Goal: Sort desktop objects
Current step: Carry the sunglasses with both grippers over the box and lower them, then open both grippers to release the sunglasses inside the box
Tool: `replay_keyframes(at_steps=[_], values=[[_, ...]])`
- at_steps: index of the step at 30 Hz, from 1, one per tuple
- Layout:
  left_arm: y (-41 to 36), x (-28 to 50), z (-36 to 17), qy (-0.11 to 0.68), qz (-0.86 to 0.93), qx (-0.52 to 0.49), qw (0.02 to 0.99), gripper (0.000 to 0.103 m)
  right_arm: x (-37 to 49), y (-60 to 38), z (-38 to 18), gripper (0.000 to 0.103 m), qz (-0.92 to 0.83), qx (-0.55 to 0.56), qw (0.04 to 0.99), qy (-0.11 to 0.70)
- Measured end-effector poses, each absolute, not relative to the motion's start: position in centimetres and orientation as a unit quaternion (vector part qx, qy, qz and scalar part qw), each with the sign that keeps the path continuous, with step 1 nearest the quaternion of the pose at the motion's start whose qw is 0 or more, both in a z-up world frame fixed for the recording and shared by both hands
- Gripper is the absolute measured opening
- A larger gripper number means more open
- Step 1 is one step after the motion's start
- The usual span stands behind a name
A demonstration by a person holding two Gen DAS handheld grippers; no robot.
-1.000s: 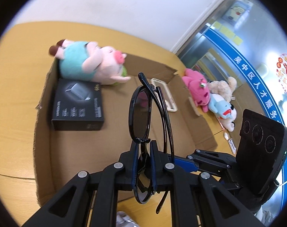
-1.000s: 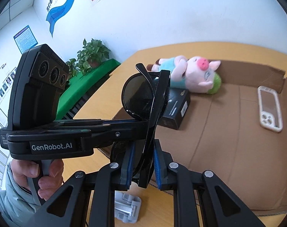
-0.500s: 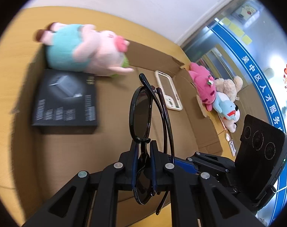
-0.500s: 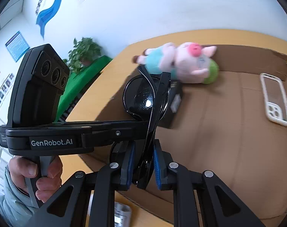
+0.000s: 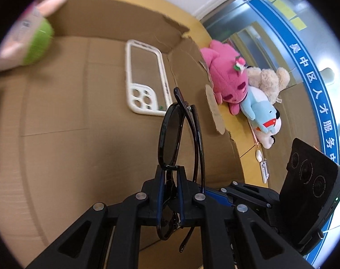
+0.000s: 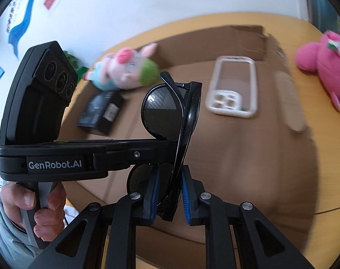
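left gripper [image 5: 170, 192]: jaws clamped on folded sunglasses [image 5: 181, 139], gripping one lens
right gripper [image 6: 168, 192]: jaws pinching the same frame, likely steadying it for a handover or joint carry
sunglasses: airborne over cardboard box [image 5: 80, 152], above bare floor beside phone case [image 5: 145, 78]
judgement: heading for drop-in; pink plush [image 5: 226, 76] sits outside on counter [image 6: 322, 190], unsorted

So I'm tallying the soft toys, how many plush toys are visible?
4: pig plush in the cardboard box; pink plush, beige plush, blue-white plush on the table. Others may be hidden.
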State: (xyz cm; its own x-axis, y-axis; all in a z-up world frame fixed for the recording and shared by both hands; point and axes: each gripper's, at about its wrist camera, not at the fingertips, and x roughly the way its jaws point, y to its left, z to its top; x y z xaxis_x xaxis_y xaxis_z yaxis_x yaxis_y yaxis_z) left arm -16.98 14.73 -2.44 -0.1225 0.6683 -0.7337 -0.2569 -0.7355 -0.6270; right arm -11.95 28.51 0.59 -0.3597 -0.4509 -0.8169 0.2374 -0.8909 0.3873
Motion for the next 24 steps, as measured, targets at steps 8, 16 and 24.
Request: replay_keyframes(at_steps=[8,16,24], values=[[17.8,-18.7,-5.6,-0.230,0.687,-0.627,0.286,0.009,-14.1,29.7,-0.7,0.017,-0.804,0.574,0.152,-0.018],[18.6,-18.8,-7.1,-0.237,0.664,-0.665,0.245,0.010,-14.6,29.0,-1.6,0.018,-0.792,0.598,0.124,0.005],[18.3,-18.2,-5.9,-0.214,0.673,-0.667,0.237,0.016,-13.7,28.8,-1.1,0.027,-0.799,0.591,0.108,0.006]])
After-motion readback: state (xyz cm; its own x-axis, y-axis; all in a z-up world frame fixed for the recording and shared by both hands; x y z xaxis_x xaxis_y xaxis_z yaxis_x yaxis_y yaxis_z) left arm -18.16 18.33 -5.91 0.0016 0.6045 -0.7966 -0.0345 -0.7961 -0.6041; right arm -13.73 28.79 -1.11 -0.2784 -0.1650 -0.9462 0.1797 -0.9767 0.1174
